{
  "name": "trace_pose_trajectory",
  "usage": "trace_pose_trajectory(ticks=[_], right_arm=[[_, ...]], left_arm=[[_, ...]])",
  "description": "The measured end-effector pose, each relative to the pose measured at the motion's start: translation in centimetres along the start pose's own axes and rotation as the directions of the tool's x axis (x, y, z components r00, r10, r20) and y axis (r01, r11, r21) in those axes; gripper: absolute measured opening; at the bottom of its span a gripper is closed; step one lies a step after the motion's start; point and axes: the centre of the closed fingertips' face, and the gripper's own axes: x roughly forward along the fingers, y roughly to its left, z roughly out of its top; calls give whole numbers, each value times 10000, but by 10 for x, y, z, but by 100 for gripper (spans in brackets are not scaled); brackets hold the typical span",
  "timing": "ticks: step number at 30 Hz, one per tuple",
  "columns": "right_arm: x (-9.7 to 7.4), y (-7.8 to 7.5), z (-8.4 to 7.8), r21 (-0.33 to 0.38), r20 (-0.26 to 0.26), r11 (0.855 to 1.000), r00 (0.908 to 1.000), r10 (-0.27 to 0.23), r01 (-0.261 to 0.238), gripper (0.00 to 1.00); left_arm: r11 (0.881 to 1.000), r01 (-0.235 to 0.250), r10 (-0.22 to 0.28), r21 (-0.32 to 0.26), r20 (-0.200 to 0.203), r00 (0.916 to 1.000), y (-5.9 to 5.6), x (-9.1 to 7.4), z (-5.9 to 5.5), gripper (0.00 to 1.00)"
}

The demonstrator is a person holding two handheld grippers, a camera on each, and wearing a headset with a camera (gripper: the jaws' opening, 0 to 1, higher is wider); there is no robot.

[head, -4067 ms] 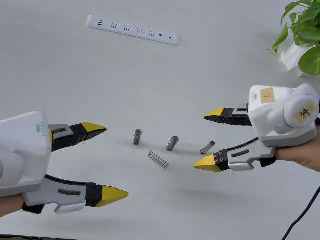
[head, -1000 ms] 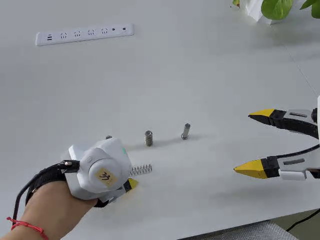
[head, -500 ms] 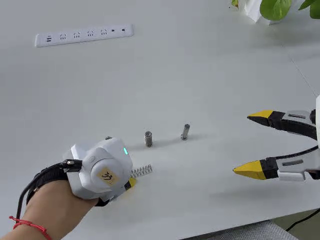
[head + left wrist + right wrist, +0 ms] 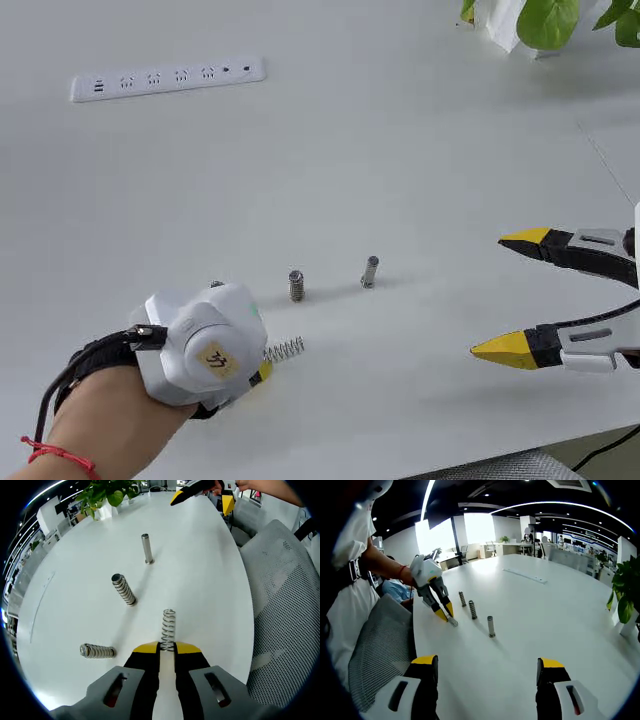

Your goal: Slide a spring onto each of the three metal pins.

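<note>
My left gripper (image 4: 262, 370) is shut on the near end of a loose spring (image 4: 284, 349), low over the white table. In the left gripper view the spring (image 4: 168, 626) sticks out forward from the shut yellow tips of the left gripper (image 4: 168, 647). Three pins stand in a row. The bare pin (image 4: 370, 271) (image 4: 146, 548) is on the right. The middle pin (image 4: 296, 285) (image 4: 123, 589) carries a spring. The left one (image 4: 97, 651) also carries a spring and is half hidden behind the gripper in the head view. My right gripper (image 4: 510, 293) (image 4: 487, 661) hangs open off to the right, empty.
A white power strip (image 4: 168, 77) lies at the back left. A potted plant (image 4: 545, 20) stands at the back right. The table's near edge (image 4: 470, 455) runs close under the grippers. A mesh chair (image 4: 280, 605) stands beside the table.
Since the oldest frame my left gripper has closed on the loose spring that lay near the pins. Over the last second it has only turned slightly; the right gripper stays put.
</note>
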Motion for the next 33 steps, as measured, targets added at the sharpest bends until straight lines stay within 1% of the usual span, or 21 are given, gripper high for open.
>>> trace_pose_trajectory(ticks=[6,13,28,33], right_arm=[[1,0,0,-4,14,10000,10000,31,-31,82],[2,1,-2,15,-48,10000,10000,55,-55,81],[5,4,4,-118,-45,9999,10000,80,-80,80],[6,6,5,-142,-48,9998,9999,115,-116,79]], left_arm=[[9999,-40,39,101,47,10000,0,0,0,7],[10000,42,-42,-14,210,9998,-2,-1,1,7],[9999,80,-73,-131,494,9988,-4,-4,3,7],[9998,74,-63,-174,626,9980,-4,-6,5,7]])
